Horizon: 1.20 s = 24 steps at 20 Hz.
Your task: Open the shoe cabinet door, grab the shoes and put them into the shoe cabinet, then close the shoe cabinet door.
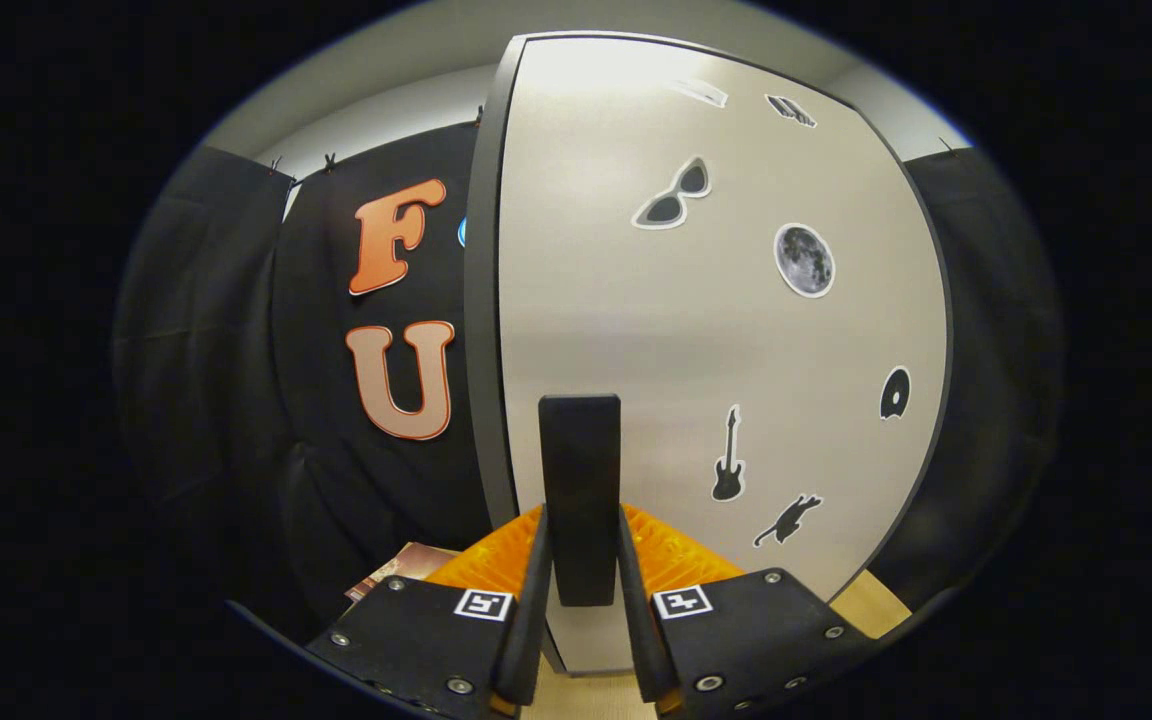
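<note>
The cabinet door (696, 350) stands straight ahead of the gripper (581, 590), a pale flat panel with a dark rim. On its near face sits a dark upright handle (581, 490), a plain vertical bar. The handle lies between the two fingers (533, 600), which are closed in on it from left and right, one pressing each side, so the gripper has hold of the handle low on its length. The top of the bar rises above the fingers.

The door's left edge (481, 320) shows as a dark strip, standing free against the black cloth wall (236, 350) behind it. I cannot tell how far the door is swung.

Stickers dot the panel to the right of the handle: sunglasses (673, 195) high up, a moon (804, 260) to their right and lower, a disc (894, 393) near the right rim, a guitar (728, 468) just right of the handle, and a cat (788, 520) below the guitar. Two more small stickers (789, 110) sit near the top, too small to make out.

Below the door, a strip of light wood floor (871, 600) shows on the right and between the fingers. To the left of the fingers, low against the cloth, lies a reddish-brown thing (406, 565), partly hidden; what it is I cannot tell. Above the cloth runs a pale wall (386, 110).
</note>
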Tool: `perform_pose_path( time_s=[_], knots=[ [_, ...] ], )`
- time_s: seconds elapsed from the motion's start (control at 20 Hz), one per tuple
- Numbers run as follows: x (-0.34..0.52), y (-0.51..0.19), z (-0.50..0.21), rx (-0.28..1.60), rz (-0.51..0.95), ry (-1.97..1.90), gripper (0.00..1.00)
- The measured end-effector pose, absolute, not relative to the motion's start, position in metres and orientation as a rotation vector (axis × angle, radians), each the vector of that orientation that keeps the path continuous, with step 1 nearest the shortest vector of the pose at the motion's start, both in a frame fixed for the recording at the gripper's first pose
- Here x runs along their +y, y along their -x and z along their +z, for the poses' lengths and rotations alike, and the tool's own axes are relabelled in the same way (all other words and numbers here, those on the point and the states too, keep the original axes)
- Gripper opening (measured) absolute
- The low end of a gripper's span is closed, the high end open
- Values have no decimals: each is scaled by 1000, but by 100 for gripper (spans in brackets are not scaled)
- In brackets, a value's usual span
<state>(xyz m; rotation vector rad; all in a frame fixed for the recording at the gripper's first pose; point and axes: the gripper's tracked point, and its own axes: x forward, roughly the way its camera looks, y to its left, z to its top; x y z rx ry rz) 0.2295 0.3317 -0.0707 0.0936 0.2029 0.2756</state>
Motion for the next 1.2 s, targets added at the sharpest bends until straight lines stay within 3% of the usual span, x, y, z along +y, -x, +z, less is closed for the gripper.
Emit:
perform_pose_path(
  time_s=[0.4, 1.2],
  knots=[
    [322, -204, -66, 168, 368, -100, 28],
    [260, -150, -55, 161, 430, -144, 24]
  ],
)
